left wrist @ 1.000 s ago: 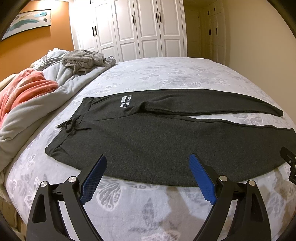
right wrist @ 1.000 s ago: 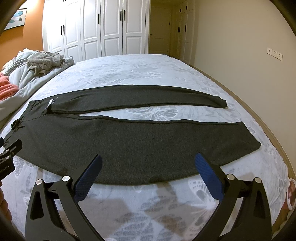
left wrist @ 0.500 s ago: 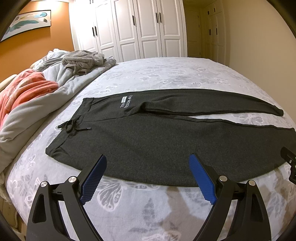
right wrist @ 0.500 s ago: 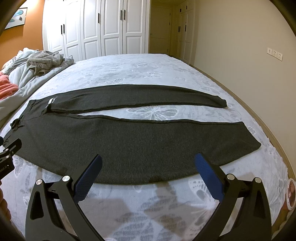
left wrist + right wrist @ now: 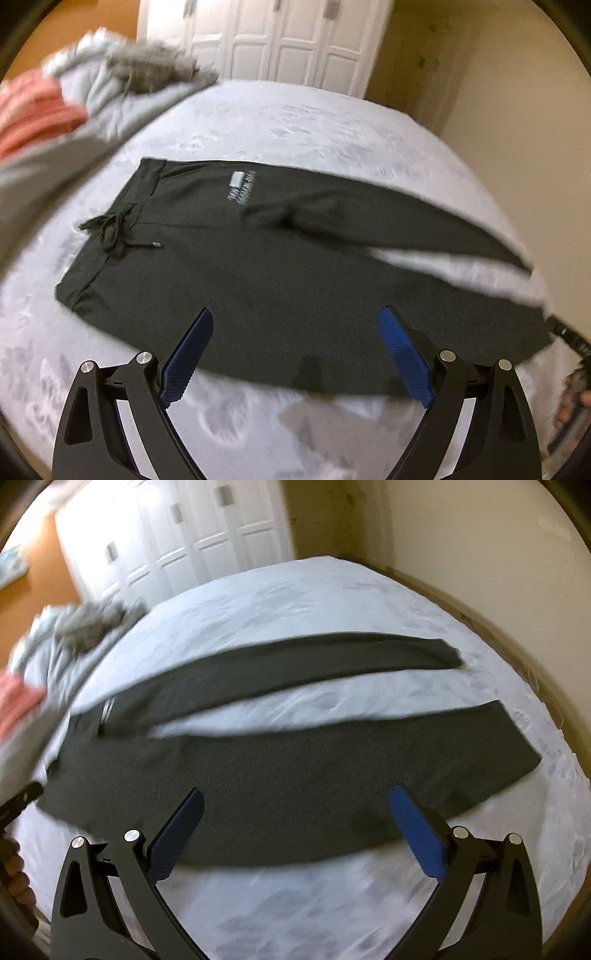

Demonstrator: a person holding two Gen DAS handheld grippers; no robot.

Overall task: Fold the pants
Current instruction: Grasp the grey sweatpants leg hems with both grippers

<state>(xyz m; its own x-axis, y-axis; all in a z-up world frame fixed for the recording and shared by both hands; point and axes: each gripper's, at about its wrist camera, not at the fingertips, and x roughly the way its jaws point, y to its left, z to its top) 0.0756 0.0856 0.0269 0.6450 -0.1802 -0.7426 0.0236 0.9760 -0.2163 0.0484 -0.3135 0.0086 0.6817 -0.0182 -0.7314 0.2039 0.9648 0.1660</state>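
Observation:
Dark grey pants [image 5: 280,273] lie flat on the bed, legs spread apart, waistband and drawstring [image 5: 110,232] at the left, a white label [image 5: 242,186] near the hip. My left gripper [image 5: 295,325] is open over the near edge of the hip area, nothing between its blue pads [image 5: 186,360]. In the right wrist view the pants [image 5: 295,779] stretch across, with the near leg's cuff [image 5: 517,738] at the right. My right gripper [image 5: 295,805] is open above the near leg's edge, empty. Both views are blurred by motion.
A pale floral bedspread [image 5: 295,122] covers the bed. A grey duvet [image 5: 85,99], a coral blanket [image 5: 33,110] and a grey garment [image 5: 155,70] pile up at the left. White wardrobe doors [image 5: 184,542] stand behind. A wall [image 5: 480,535] runs along the right.
Both grippers have tilted downward and moved forward toward the pants' near edge, so the pants look closer and the views blur. Both stay open. The pants have not moved.

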